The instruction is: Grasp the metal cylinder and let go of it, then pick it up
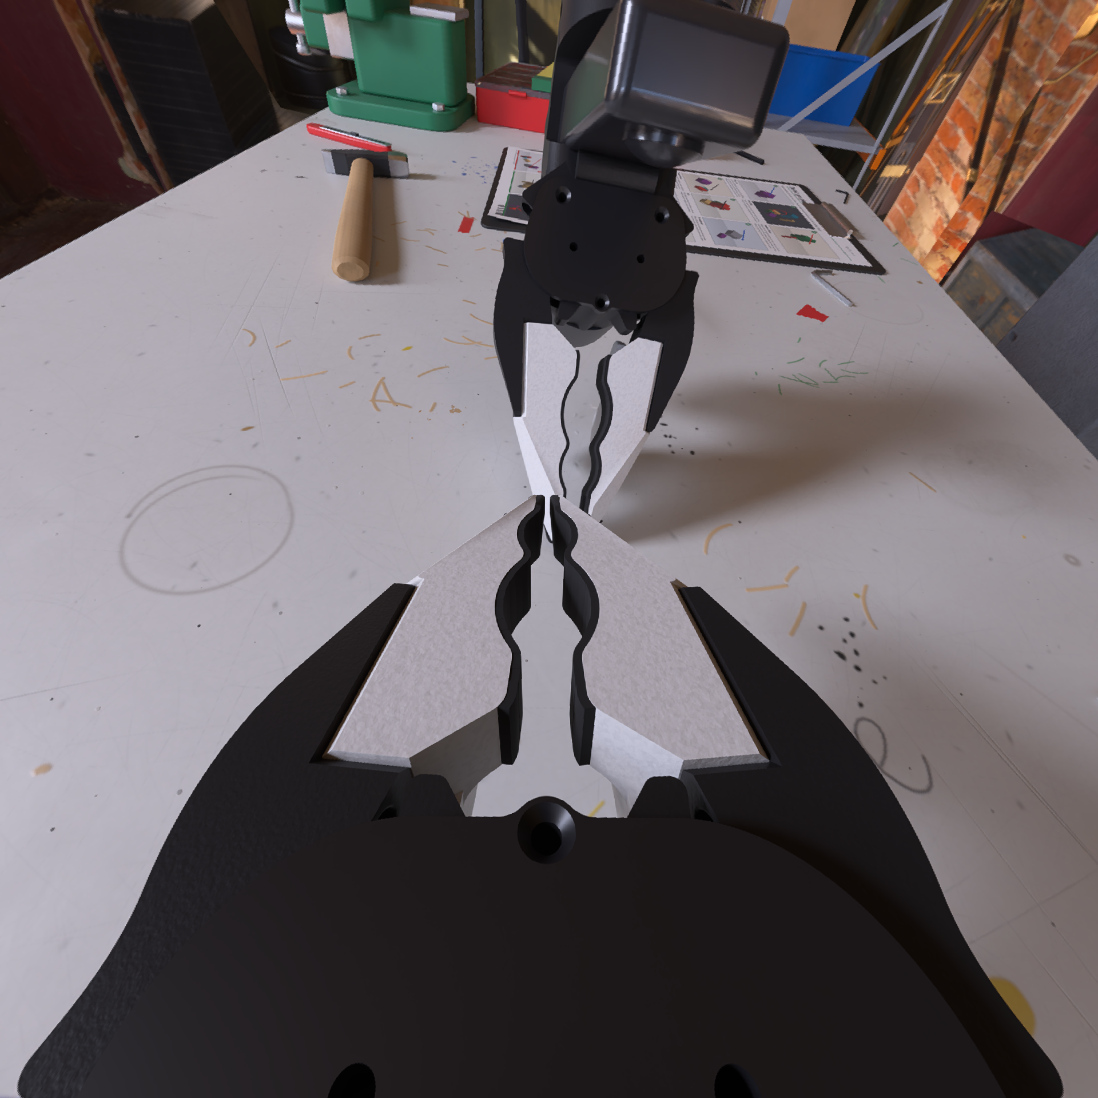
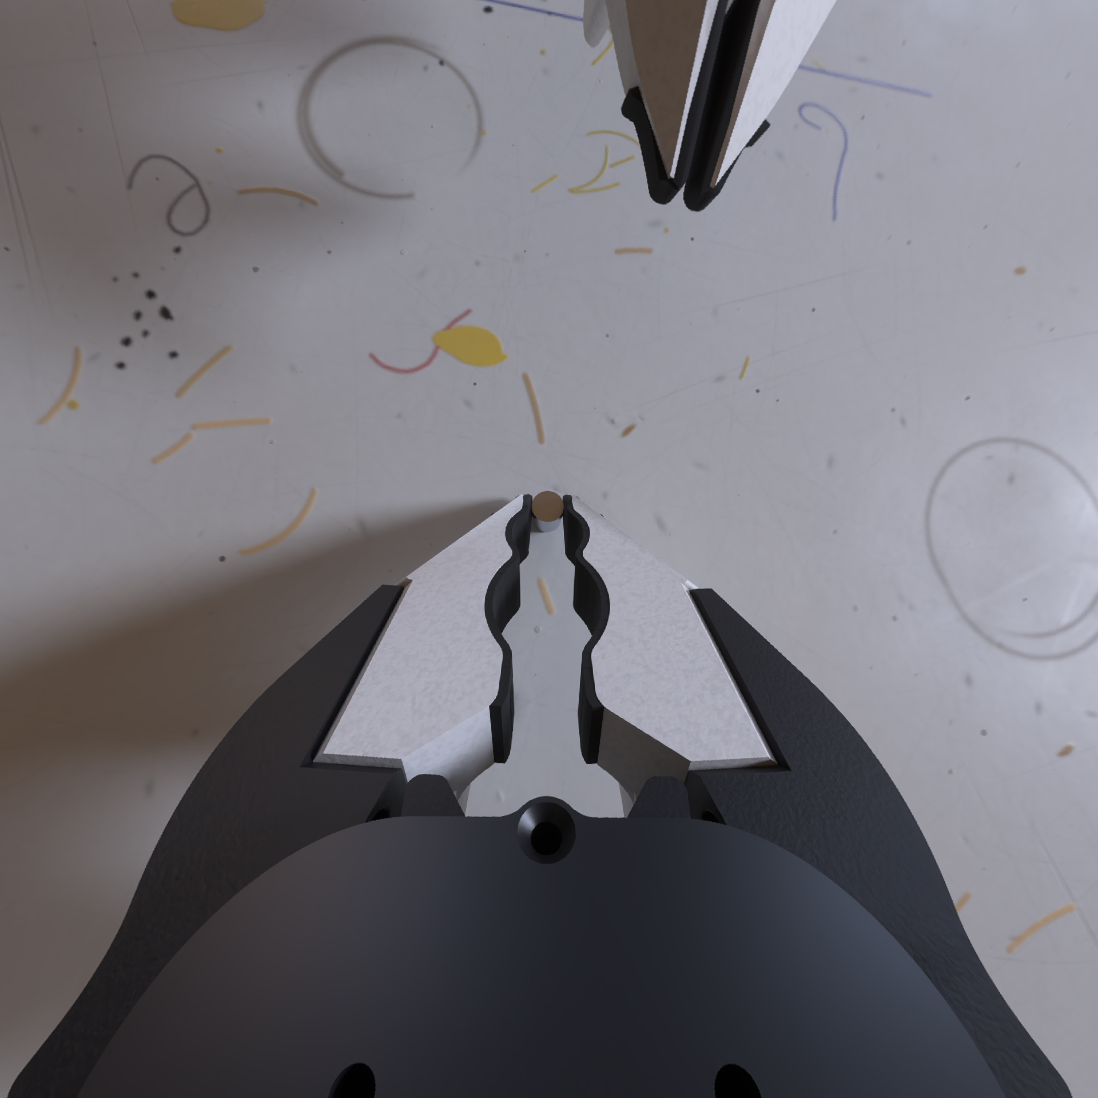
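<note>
right claw (image 2: 547, 505) pinched upright metal cylinder (image 2: 547, 512) at fingertips above bench (image 2: 772, 356); left claw (image 1: 547, 505) closed, empty, nearby.

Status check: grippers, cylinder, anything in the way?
Right gripper shut on cylinder, upright at jaw tips. Left gripper shut, empty, nearby. Table around clear.

White worktable (image 1: 178, 368), scuffed, marked with pen rings, coloured scribbles and paint flecks. Far left: dark red wall (image 1: 35, 89) and a black ribbed panel (image 1: 172, 83). Far right: brick wall (image 1: 1004, 107), grey metal shelf frame (image 1: 861, 83). Soft light; broad shadows fall on the tabletop's right side.
</note>
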Tool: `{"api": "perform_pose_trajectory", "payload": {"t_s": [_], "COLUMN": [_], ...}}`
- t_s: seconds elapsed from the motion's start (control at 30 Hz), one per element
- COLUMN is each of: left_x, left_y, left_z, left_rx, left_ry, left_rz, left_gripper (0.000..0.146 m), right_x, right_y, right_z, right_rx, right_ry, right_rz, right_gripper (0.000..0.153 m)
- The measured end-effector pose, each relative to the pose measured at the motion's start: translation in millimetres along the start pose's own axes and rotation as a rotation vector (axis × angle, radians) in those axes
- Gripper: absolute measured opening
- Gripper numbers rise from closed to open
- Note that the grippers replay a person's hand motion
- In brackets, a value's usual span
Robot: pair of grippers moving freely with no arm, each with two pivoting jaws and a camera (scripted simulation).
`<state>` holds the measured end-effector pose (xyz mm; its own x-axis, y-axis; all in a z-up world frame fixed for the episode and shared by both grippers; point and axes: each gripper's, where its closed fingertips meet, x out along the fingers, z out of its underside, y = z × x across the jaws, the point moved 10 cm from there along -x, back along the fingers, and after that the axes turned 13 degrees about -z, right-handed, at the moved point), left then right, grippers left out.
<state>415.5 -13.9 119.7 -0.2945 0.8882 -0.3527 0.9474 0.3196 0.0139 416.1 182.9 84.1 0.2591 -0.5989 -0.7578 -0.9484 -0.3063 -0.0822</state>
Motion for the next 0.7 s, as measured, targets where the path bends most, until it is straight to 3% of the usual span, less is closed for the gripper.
{"api": "perform_pose_trajectory", "payload": {"t_s": [0.3,0.53,0.7], "left_x": [1.0,1.2,1.1], "left_y": [2.9,2.4,2.5], "left_z": [0.0,0.5,0.7], "left_rx": [0.018,0.018,0.009], "left_ry": [-0.009,-0.015,-0.015], "left_rz": [-0.003,-0.003,0.006], "left_gripper": [0.002,0.002,0.002], "right_x": [-5.2,-4.5,-3.0], "right_y": [-6.2,-5.7,-10.0], "right_z": [4.0,5.5,5.5], "right_rx": [0.051,0.058,0.034], "right_ry": [-0.005,0.018,0.021], "right_rz": [-0.041,-0.081,-0.034], "right_gripper": [0.018,0.014,0.01]}}
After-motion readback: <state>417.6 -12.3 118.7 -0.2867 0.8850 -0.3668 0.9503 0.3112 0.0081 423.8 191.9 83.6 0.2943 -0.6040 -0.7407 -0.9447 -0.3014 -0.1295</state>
